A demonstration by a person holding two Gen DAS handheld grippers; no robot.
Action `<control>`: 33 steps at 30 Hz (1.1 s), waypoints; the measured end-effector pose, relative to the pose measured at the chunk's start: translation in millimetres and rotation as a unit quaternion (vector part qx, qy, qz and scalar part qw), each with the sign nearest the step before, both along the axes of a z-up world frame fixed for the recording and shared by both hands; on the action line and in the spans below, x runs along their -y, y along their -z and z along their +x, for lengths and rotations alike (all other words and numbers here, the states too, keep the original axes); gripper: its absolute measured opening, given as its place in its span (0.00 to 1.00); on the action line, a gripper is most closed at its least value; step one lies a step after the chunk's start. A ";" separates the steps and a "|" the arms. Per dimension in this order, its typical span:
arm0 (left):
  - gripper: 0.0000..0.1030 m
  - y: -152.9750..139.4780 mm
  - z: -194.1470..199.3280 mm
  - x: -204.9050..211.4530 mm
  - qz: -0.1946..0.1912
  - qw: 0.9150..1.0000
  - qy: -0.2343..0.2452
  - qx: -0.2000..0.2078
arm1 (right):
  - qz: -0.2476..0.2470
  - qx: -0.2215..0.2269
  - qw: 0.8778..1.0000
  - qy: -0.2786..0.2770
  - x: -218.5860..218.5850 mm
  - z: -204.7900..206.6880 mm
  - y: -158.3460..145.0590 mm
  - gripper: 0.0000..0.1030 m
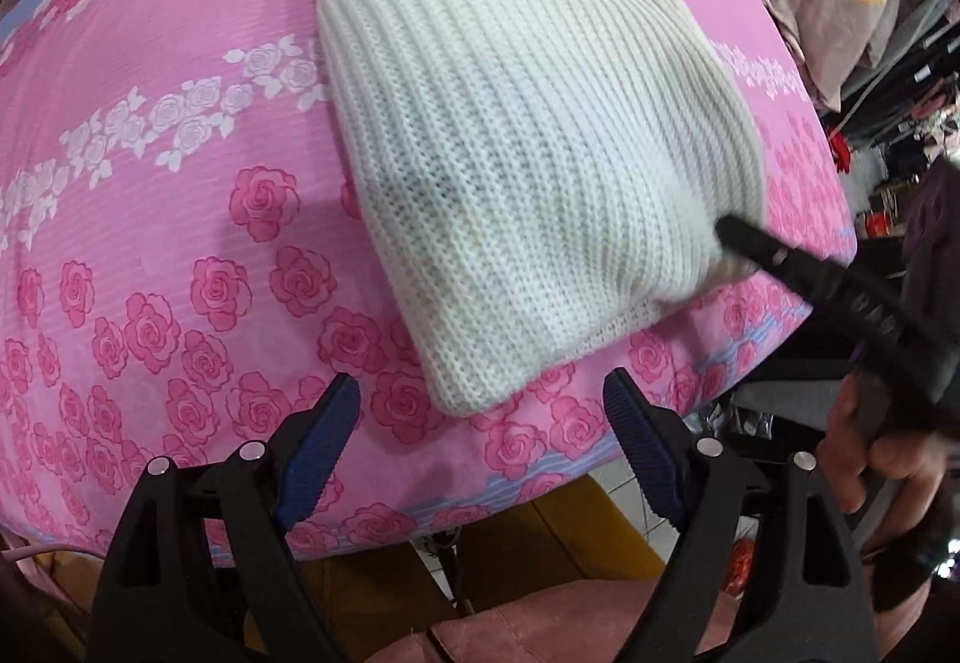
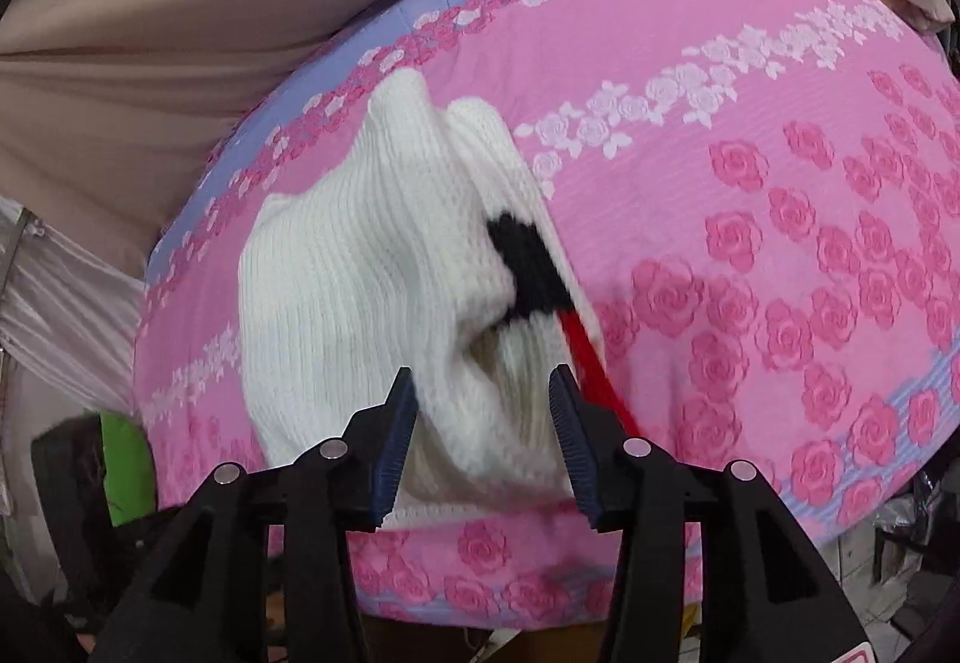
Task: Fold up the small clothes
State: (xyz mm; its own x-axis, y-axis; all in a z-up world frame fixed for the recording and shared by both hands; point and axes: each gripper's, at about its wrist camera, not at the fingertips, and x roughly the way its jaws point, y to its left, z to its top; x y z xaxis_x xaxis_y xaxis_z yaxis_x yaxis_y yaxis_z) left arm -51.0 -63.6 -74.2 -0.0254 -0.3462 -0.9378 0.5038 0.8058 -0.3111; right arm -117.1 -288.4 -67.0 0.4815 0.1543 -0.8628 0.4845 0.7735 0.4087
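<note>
A white ribbed knit garment (image 1: 528, 147) lies on a pink rose-print bed cover (image 1: 180, 219). My left gripper (image 1: 480, 381) hangs open just above the knit's near corner, with nothing pinched. In the right wrist view the knit (image 2: 360, 291) is rumpled up and blurred, showing a black patch (image 2: 528, 261) and a red strip (image 2: 582, 345). My right gripper (image 2: 482, 374) stands half open, a bunched fold of the knit between its jaws and the pads not clearly pressing. One of its black fingers (image 1: 756, 255) lies over the knit's right corner.
The cover's front edge (image 1: 540, 477) drops off just below the left gripper, with brown board and tiled floor beneath. A hand (image 1: 870, 441) holds the right gripper. Beige cloth (image 2: 180, 3) lies behind the cover. Cluttered goods stand at the right (image 1: 900, 81).
</note>
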 end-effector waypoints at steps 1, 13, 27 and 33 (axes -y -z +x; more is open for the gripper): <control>0.78 0.5 3.4 0.8 0.001 1.000 -0.003 0.000 | 0.001 -0.005 1.000 -0.001 -3.9 -7.6 8.9 0.44; 0.76 31.9 8.8 6.1 0.089 0.996 -0.028 -0.013 | -0.025 -0.019 0.999 0.033 10.2 -41.3 27.7 0.10; 0.82 -42.2 27.4 24.9 -0.007 0.991 -0.047 0.124 | -0.088 0.013 0.996 -0.016 16.9 50.8 -7.8 0.63; 0.82 -43.2 38.4 26.9 0.006 0.988 -0.050 0.147 | -0.064 0.059 0.996 -0.020 9.1 50.7 -20.7 0.15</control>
